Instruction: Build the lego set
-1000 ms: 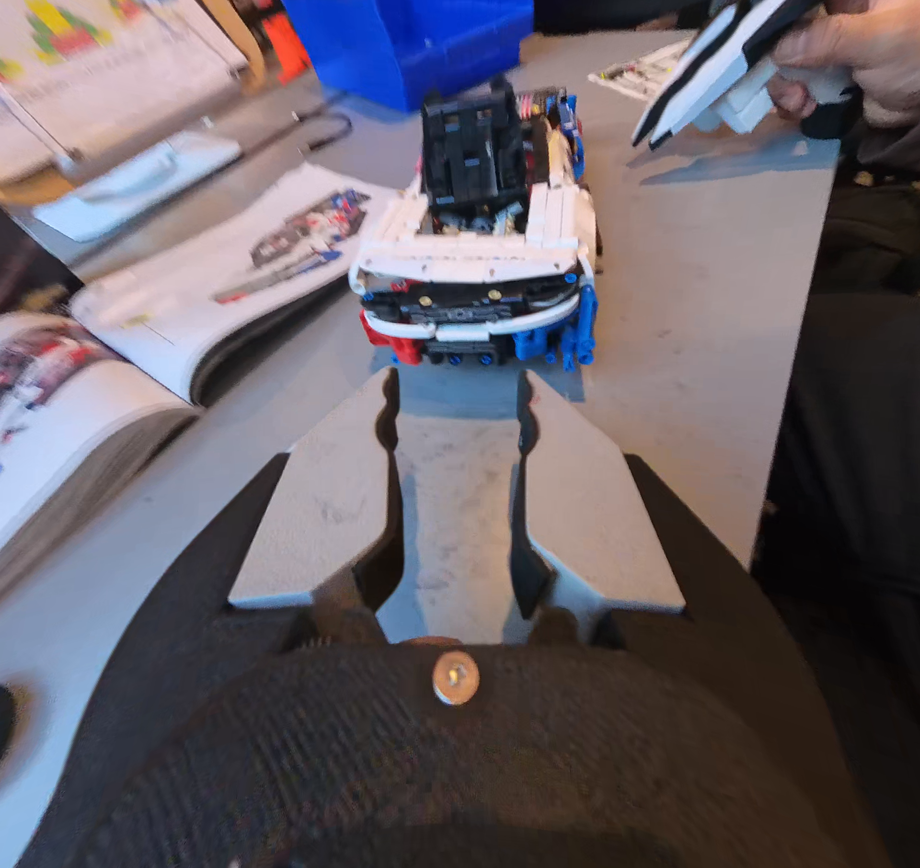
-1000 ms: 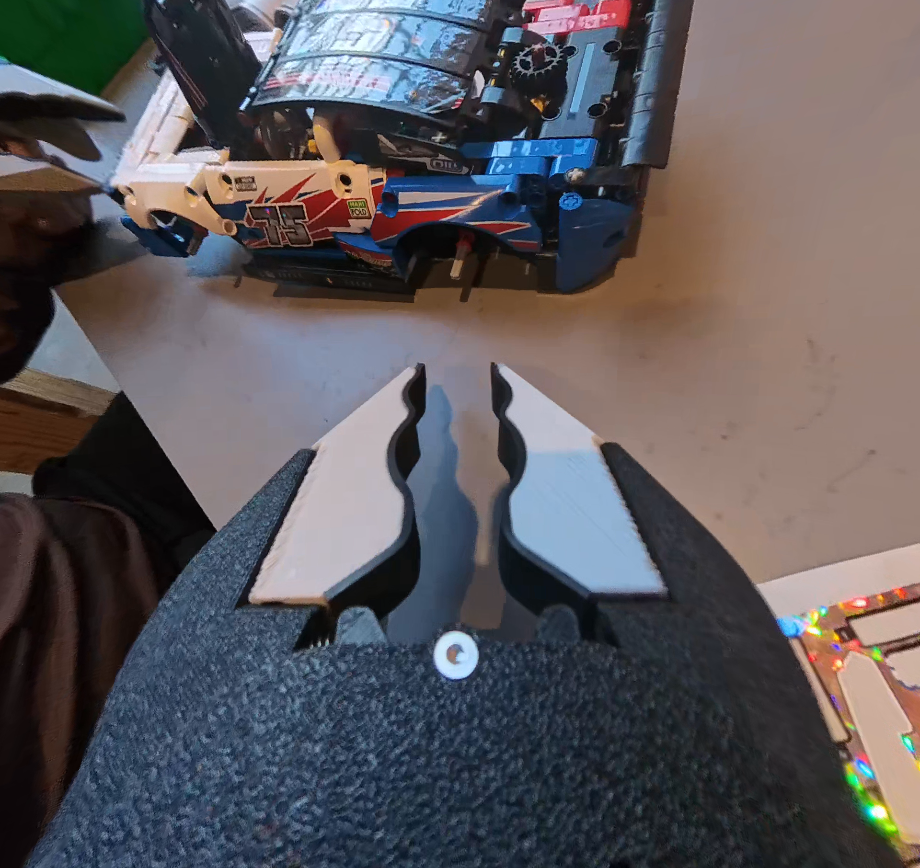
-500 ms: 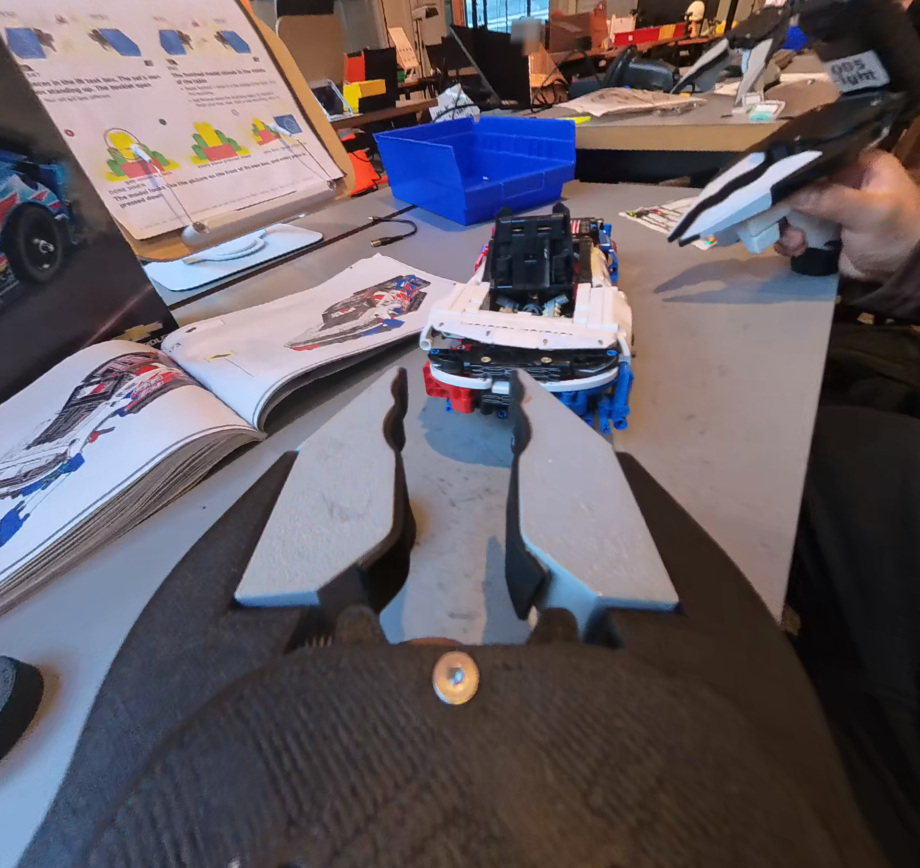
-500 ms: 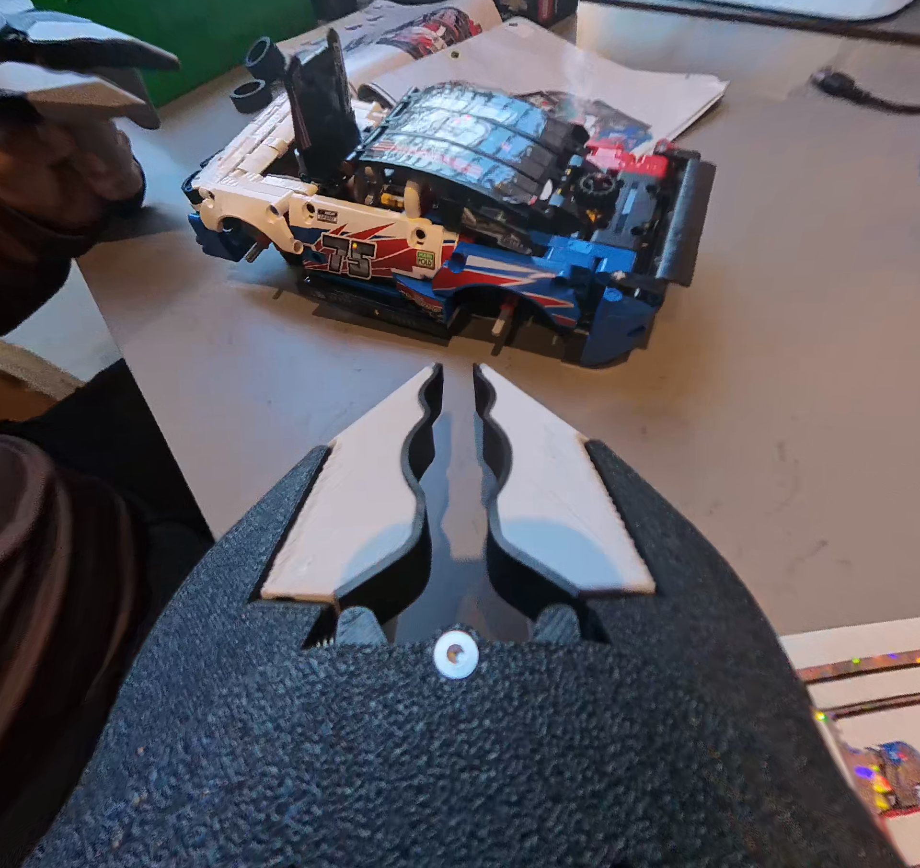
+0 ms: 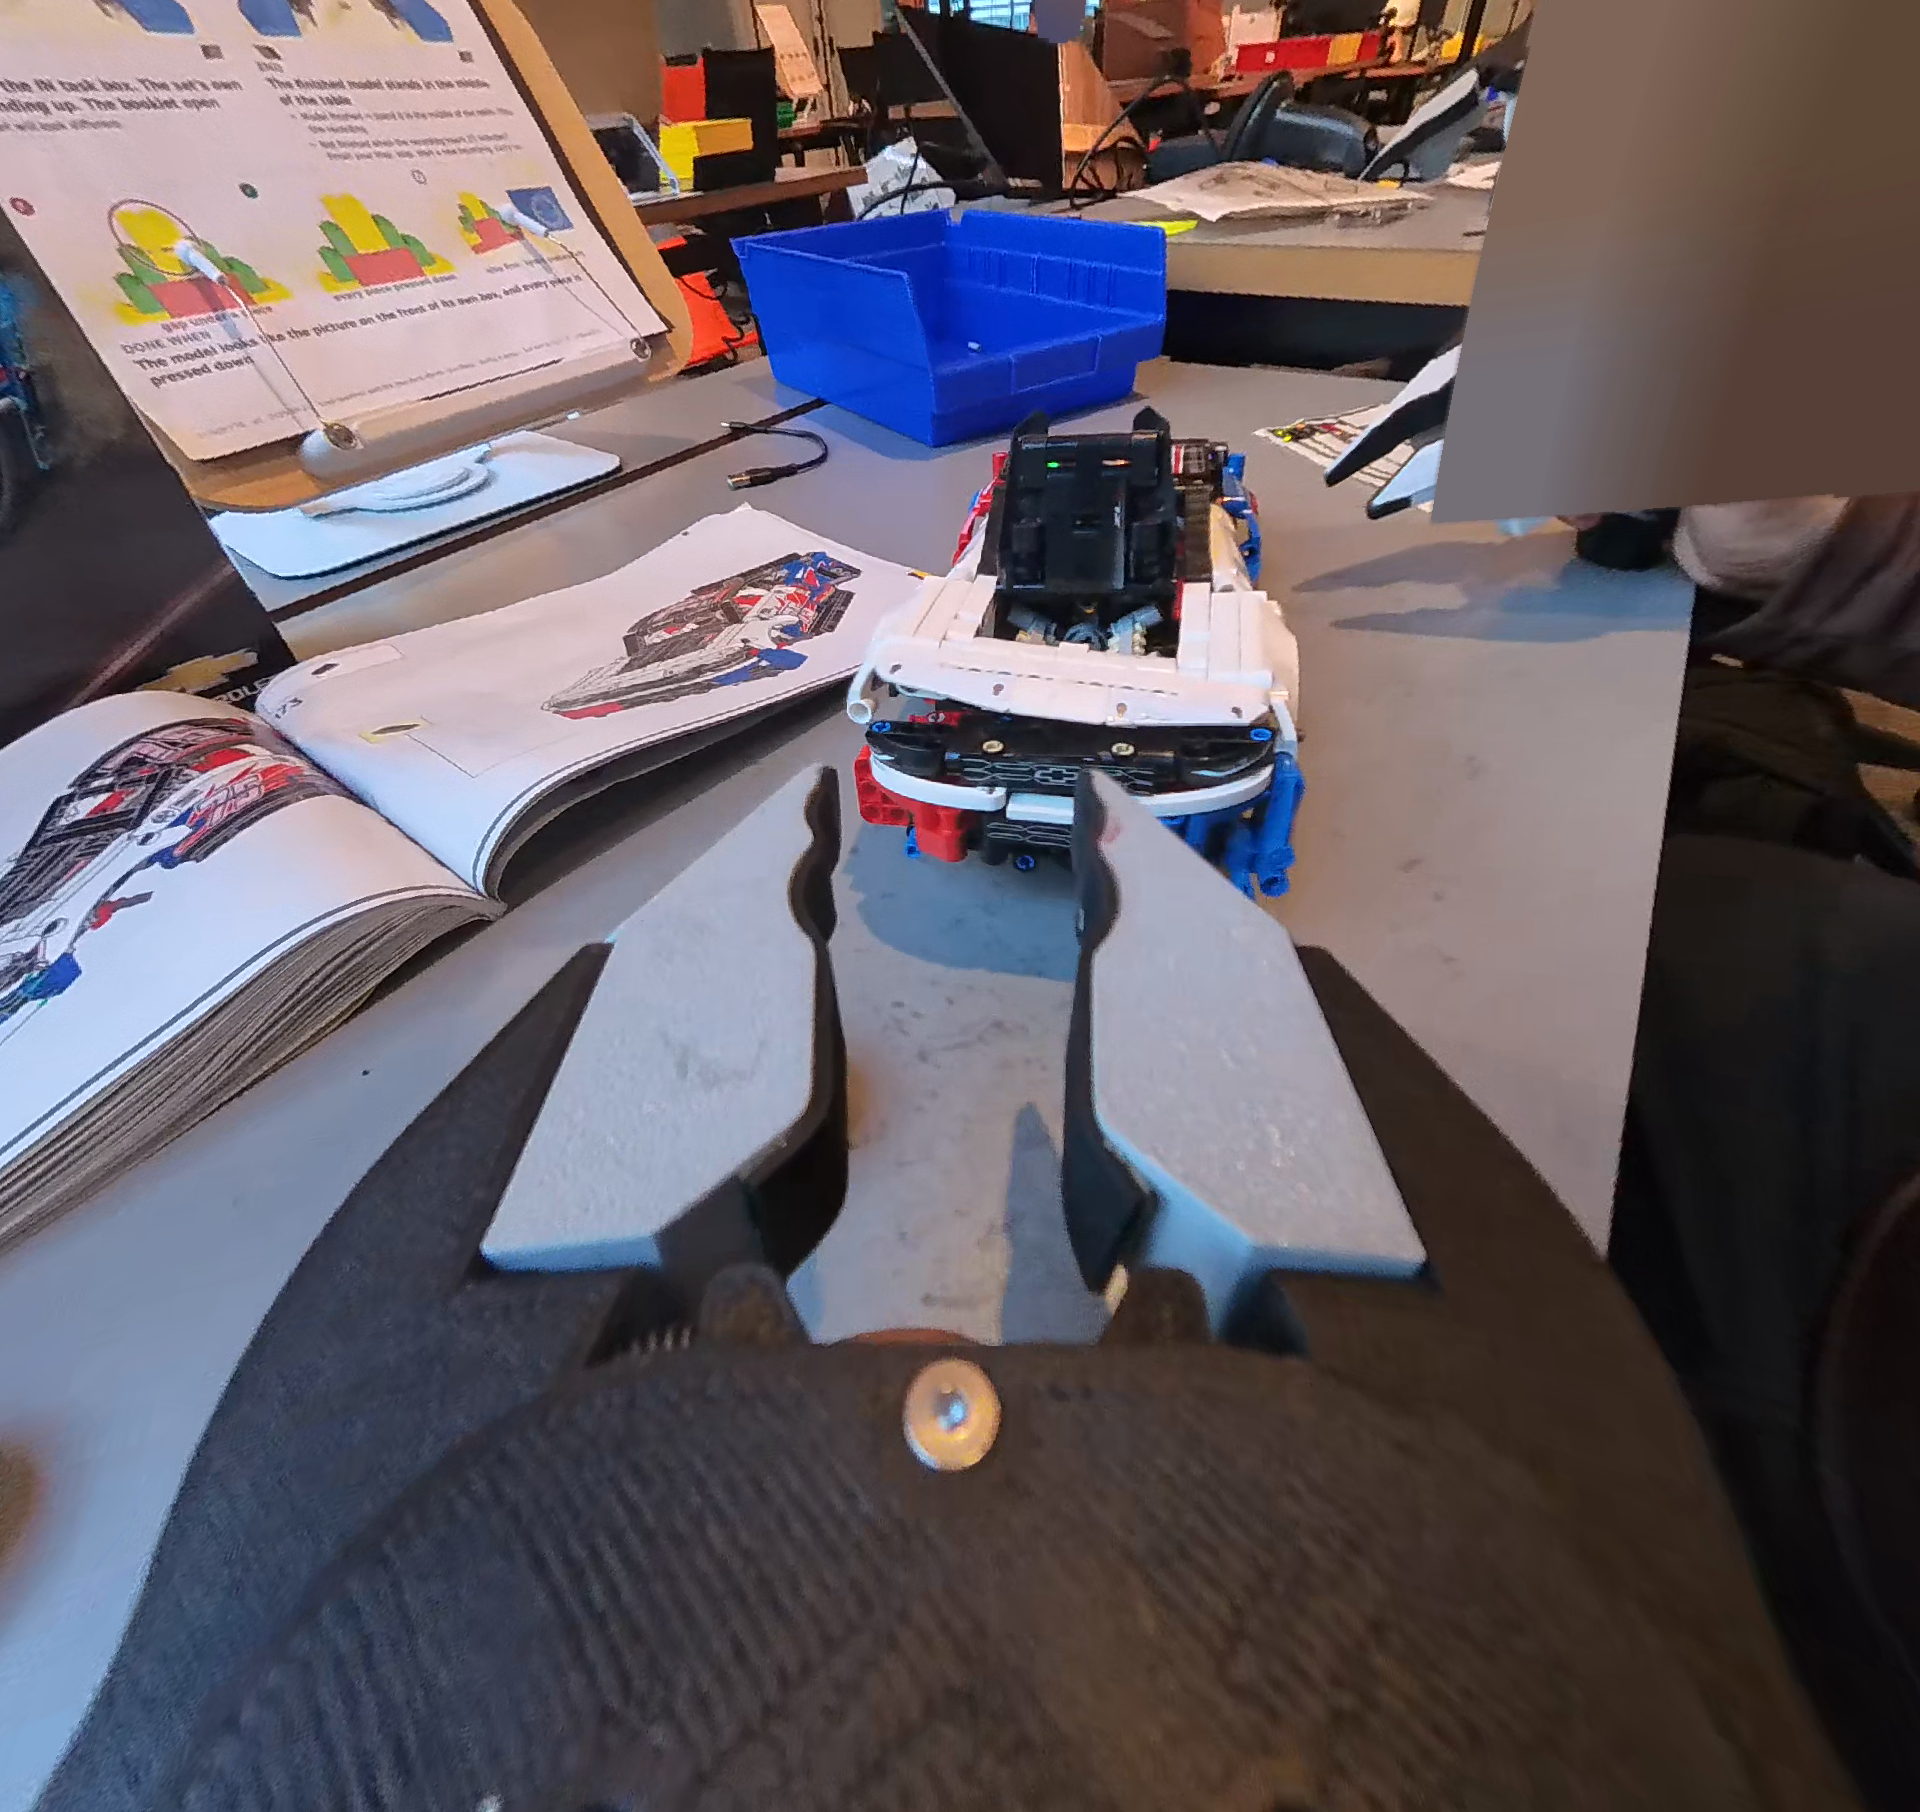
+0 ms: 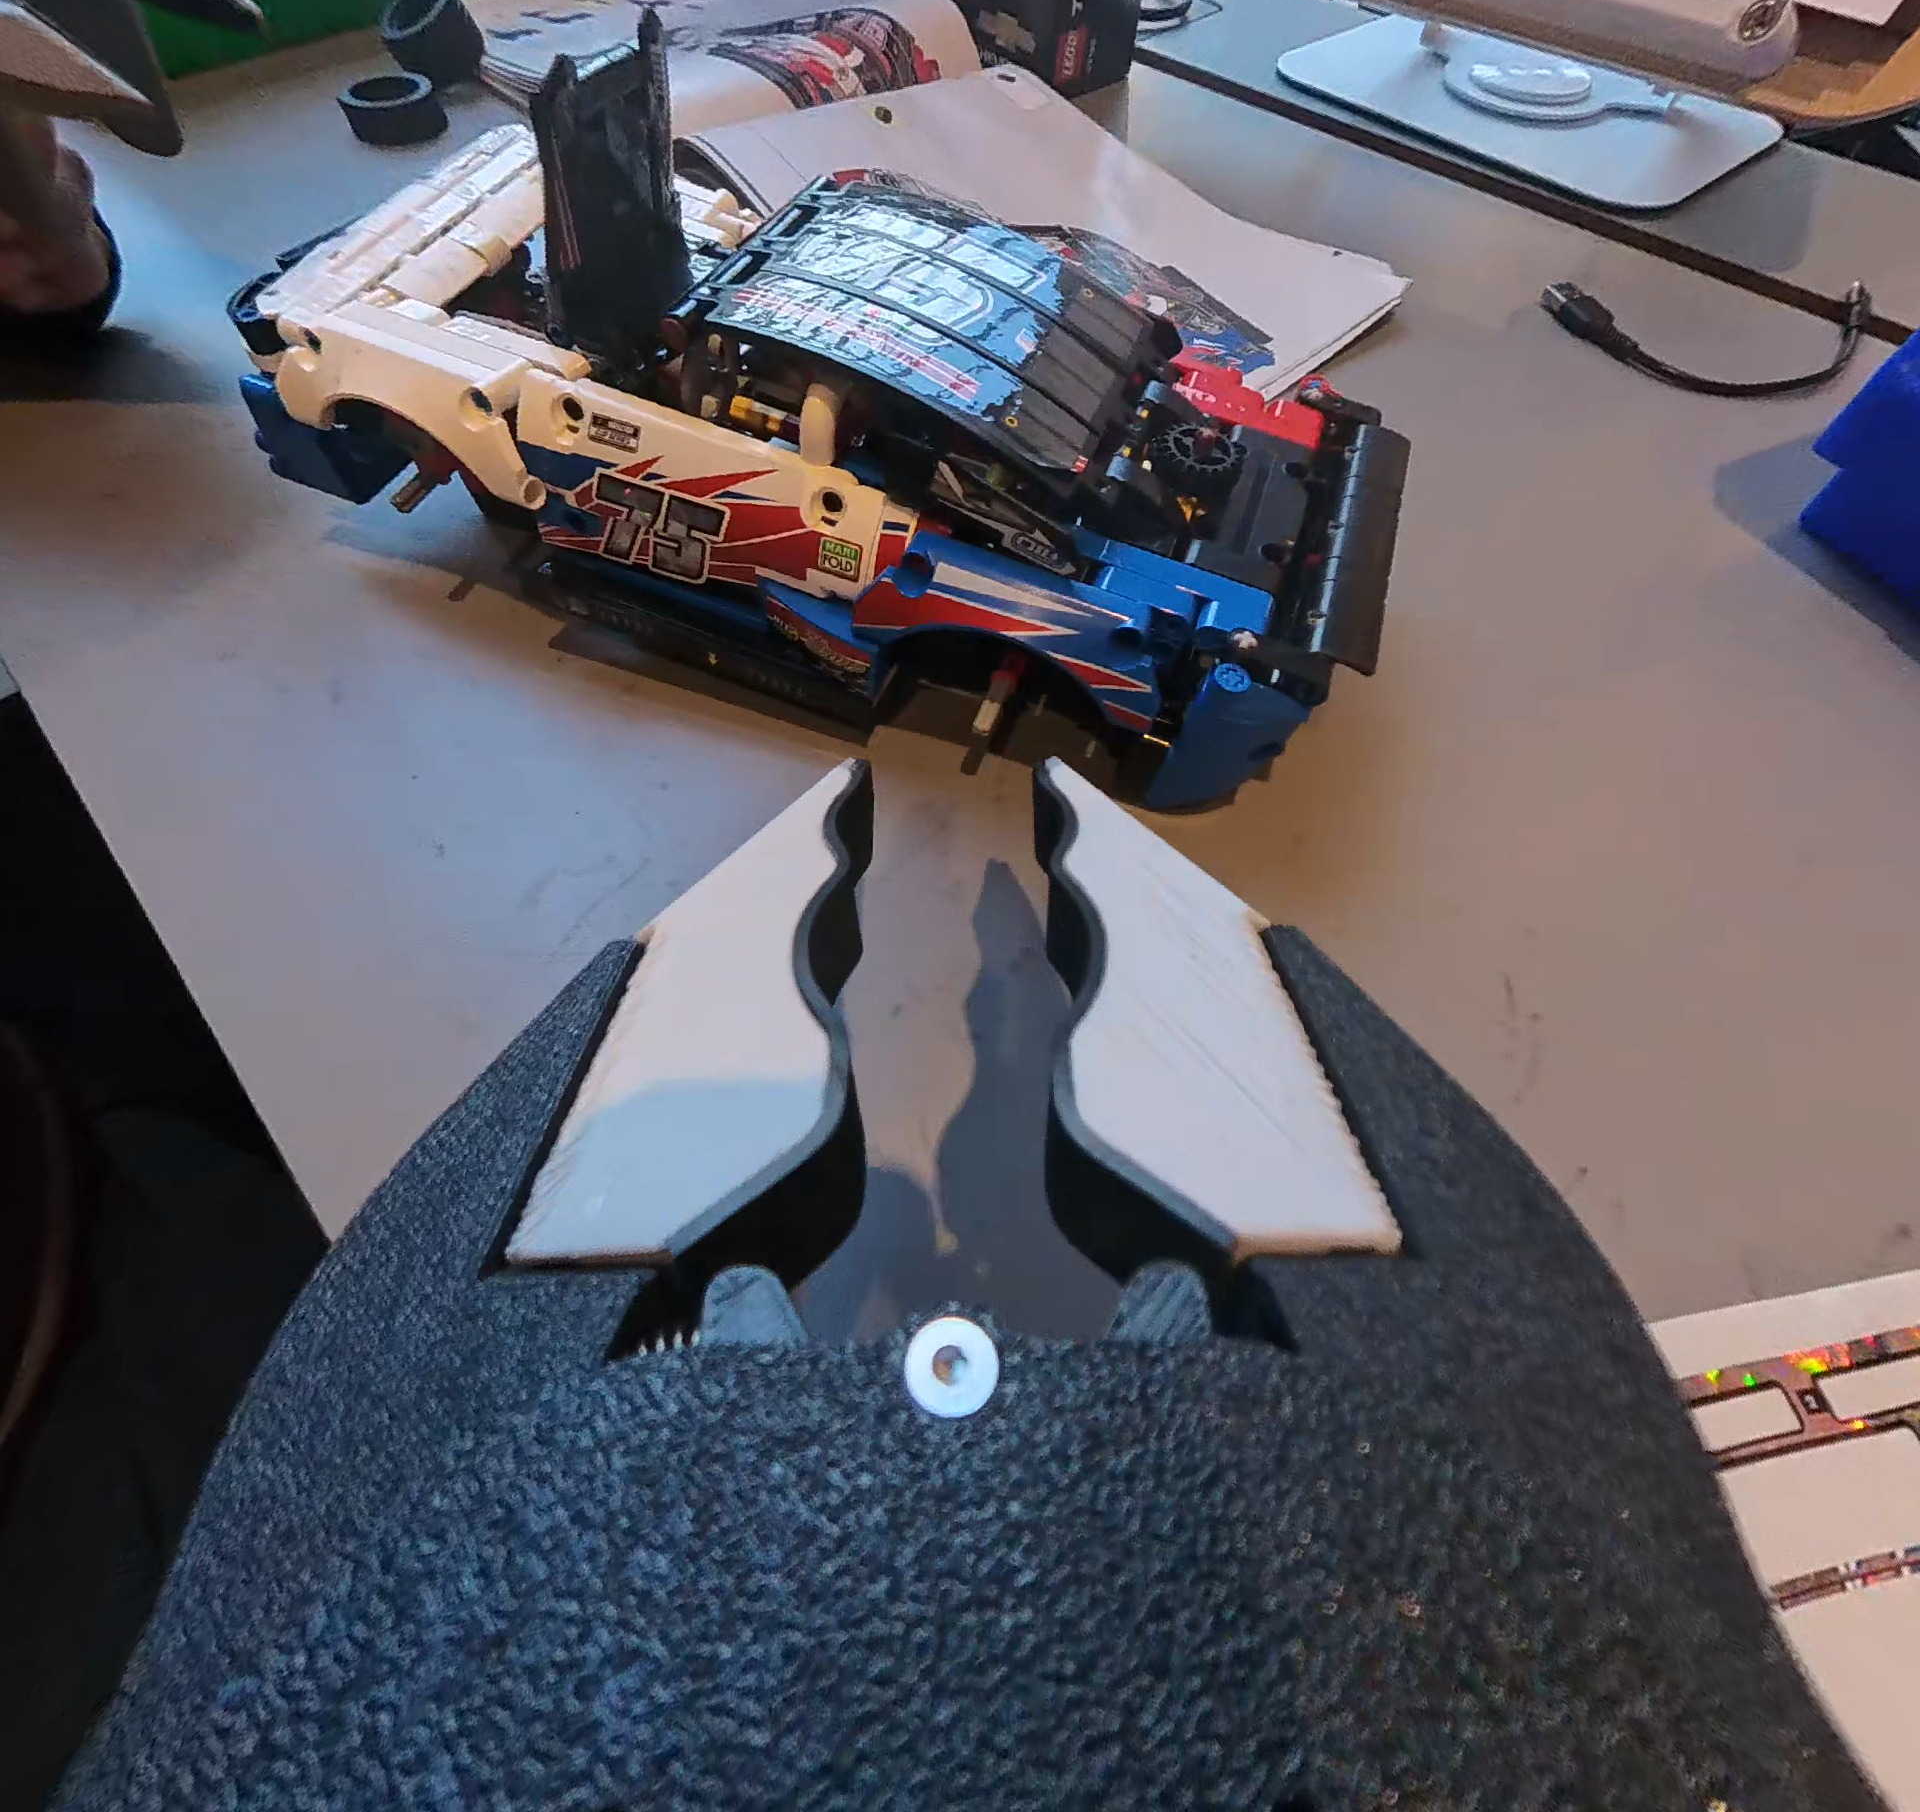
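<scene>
A white, blue and red lego race car (image 5: 1081, 682) without wheels sits on the grey table, its black hood raised upright. In the left wrist view it faces me nose first; in the right wrist view its side (image 6: 790, 474) shows, with bare axles. My left gripper (image 5: 951, 796) is open and empty, just in front of the car's nose. My right gripper (image 6: 951, 775) is open and empty, just short of the car's rear wheel arch. The right gripper's tips also show far right in the left wrist view (image 5: 1392, 458). Two black tyres (image 6: 400, 105) lie beyond the car's nose.
An open instruction booklet (image 5: 343, 796) lies left of the car. A blue bin (image 5: 956, 318) stands behind it, with a cable (image 5: 774, 463) and an instruction sheet on a stand (image 5: 312, 173) nearby. A sticker sheet (image 6: 1808, 1430) lies at my right. The table edge (image 5: 1642, 931) runs close on the right. Tip to tip, the grippers are about 30 cm apart.
Both grippers have tilted up and drawn nearer the car. The right gripper's jaws narrowed half a second ago and now stand wider apart. The car has not moved.
</scene>
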Demonstrator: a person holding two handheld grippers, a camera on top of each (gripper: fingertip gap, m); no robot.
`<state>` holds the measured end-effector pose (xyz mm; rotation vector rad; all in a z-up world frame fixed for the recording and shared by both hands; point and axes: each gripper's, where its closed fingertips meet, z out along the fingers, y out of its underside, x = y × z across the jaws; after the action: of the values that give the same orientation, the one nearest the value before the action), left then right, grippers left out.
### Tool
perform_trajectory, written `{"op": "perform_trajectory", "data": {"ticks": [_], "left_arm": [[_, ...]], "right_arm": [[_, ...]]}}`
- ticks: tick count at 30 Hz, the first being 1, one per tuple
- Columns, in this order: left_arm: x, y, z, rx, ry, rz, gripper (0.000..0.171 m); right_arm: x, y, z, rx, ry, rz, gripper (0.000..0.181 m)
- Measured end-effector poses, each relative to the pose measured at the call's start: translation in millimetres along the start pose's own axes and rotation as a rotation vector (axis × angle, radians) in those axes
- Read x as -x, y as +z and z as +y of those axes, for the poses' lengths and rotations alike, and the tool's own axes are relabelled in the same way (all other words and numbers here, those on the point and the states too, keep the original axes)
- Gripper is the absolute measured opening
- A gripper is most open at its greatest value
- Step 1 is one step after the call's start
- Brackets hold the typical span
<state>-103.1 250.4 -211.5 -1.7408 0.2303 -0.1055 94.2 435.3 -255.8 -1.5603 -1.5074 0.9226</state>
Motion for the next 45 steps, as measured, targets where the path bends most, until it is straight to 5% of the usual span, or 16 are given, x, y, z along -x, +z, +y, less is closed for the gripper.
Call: {"op": "perform_trajectory", "data": {"ticks": [45], "left_arm": [[-5, 3, 3, 0.026, 0.013, 0.026, 0.040]], "right_arm": [[3, 6, 1, 0.024, -0.063, 0.026, 0.038]]}}
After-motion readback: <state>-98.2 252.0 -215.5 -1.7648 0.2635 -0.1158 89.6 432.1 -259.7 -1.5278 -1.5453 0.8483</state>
